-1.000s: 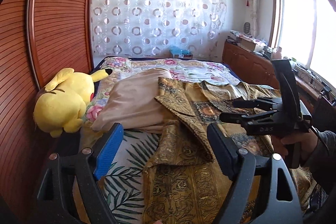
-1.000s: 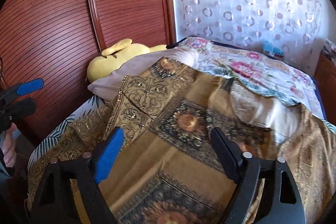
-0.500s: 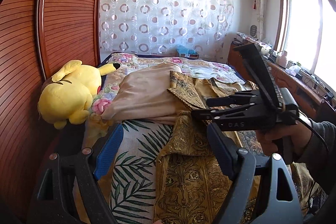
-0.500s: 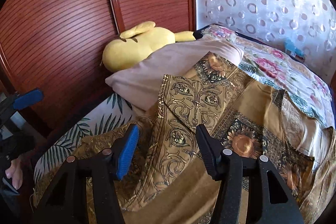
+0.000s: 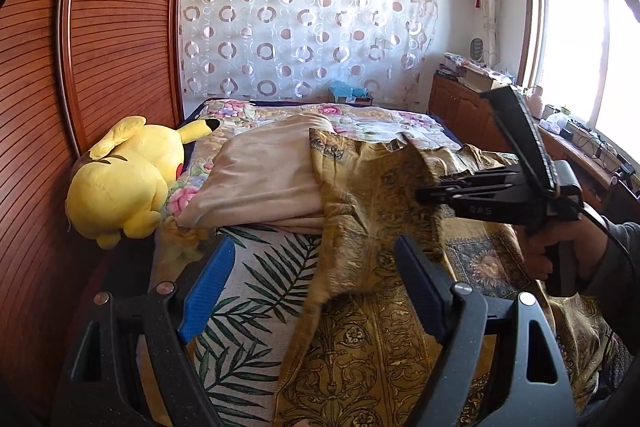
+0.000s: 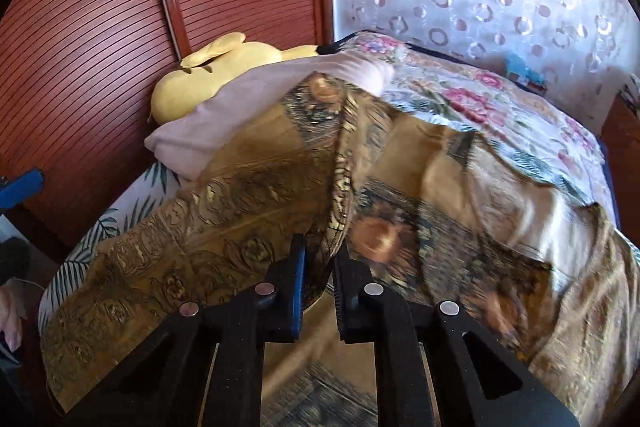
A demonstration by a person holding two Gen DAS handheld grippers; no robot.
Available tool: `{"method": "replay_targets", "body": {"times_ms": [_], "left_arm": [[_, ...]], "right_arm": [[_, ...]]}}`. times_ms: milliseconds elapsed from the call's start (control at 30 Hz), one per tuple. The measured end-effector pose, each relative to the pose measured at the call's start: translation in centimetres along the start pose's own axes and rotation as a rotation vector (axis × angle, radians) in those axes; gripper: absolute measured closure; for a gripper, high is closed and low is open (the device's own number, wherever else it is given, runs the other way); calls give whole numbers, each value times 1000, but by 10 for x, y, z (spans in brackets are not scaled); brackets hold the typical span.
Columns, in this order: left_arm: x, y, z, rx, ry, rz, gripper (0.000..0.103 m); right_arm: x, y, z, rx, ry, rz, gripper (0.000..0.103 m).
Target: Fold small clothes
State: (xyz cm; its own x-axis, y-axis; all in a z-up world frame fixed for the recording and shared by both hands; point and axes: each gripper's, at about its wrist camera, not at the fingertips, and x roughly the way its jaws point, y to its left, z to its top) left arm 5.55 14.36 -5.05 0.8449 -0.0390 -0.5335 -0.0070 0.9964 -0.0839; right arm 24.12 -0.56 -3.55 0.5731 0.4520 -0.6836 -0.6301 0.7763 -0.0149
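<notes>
clenching my right tool on the gold shirt, newly lifted beside the pillow; left tool released.

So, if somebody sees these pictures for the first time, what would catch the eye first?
Probably the golden patterned garment spread over the bed, with a fold of it pinched and lifted by the right hand-held gripper. Next comes the bright yellow plush toy lying at the bed's left edge against the wooden slatted wall. The left hand-held gripper hangs open above the cloth.
</notes>
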Motion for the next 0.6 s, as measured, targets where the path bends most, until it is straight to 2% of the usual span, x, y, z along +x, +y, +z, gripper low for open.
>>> {"method": "replay_targets", "body": {"times_ms": [33, 100, 167, 200, 267, 400, 600], "left_arm": [[1, -1, 0, -3, 2, -2, 21], [4, -2, 1, -8, 9, -4, 21], [7, -5, 1, -7, 14, -13, 21], [8, -5, 2, -4, 16, -16, 21], [11, -8, 3, 6, 24, -16, 21], [18, -13, 5, 15, 42, -14, 21], [26, -24, 2, 22, 70, -23, 21]], "right_arm": [[-3, -1, -3, 6, 0, -4, 87], [-12, -5, -9, 13, -12, 13, 72], [-21, -12, -14, 17, -30, 12, 67], [-27, -16, -19, 19, -35, 11, 59], [-39, -24, -28, 35, -49, 10, 52], [-67, -42, -59, 60, -38, -26, 51], [-110, -90, -123, 133, -17, -151, 51]]}}
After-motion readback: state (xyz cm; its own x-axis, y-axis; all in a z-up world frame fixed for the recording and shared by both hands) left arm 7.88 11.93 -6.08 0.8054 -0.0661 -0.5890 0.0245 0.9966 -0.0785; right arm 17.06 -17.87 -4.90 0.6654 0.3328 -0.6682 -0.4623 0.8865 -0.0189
